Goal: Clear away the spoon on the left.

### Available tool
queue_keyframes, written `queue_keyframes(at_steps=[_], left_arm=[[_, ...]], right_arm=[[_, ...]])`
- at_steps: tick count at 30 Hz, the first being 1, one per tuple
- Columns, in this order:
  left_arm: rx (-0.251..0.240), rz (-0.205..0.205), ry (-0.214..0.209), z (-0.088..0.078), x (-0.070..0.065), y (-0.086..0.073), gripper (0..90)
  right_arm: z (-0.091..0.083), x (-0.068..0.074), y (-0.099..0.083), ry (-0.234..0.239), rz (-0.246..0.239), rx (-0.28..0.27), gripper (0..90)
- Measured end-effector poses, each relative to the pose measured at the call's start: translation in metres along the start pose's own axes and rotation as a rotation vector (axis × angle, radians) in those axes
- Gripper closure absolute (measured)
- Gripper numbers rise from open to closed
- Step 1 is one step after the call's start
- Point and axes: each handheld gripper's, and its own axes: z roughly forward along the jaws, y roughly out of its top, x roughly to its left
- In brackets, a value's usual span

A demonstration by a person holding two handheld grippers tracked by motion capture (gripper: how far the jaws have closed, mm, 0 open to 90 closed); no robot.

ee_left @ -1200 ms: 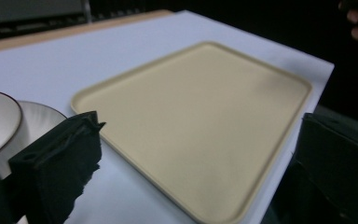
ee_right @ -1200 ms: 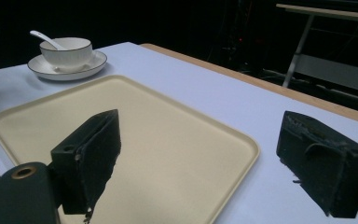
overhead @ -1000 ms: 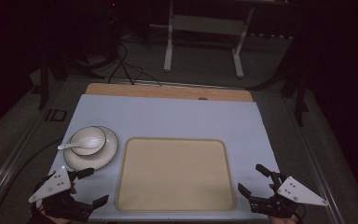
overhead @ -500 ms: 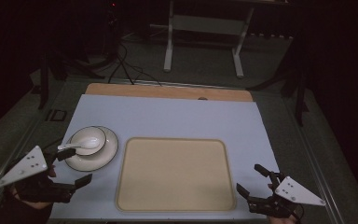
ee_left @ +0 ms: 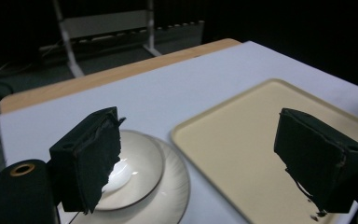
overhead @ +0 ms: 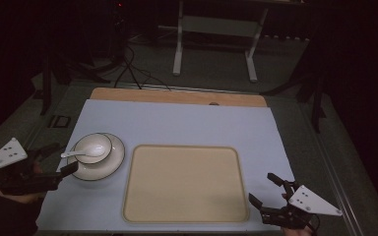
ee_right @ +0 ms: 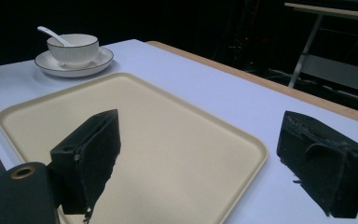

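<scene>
my left tool (overhead: 61,157) hangs at the near left edge of the desk (overhead: 187,123), jaws spread wide and holding nothing, closing in on a white bowl (overhead: 92,146) that sits on a white plate (overhead: 112,161) just beside the tray (overhead: 187,184); my right tool (overhead: 267,189) waits wide open and empty at the near right corner. a white spoon (overhead: 78,153) rests in the bowl with its handle poking over the rim towards my left tool. i judge bowl and plate to be glazed ceramic: stiff, slick, fairly heavy, and liable to chip or slide apart if tipped, so i'd pinch the plate's rim on the near side, keep it level and carry the stack whole. the loose spoon could rattle out, and its handle stands in the way of a grip on the bowl's wall. the beige tray lies bare between the tools; beyond it the desk's wooden far edge (overhead: 177,96), then cables and a metal stand (overhead: 214,29) on the dark floor
</scene>
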Motion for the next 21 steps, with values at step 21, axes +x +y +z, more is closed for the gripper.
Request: queue_keyframes(at_steps=[21], left_arm=[[0.058,-0.248,0.127,0.02,0.057,-0.049,19.9]], right_arm=[[0.003,0.001,-0.001,0.006,0.0,0.015,13.4]])
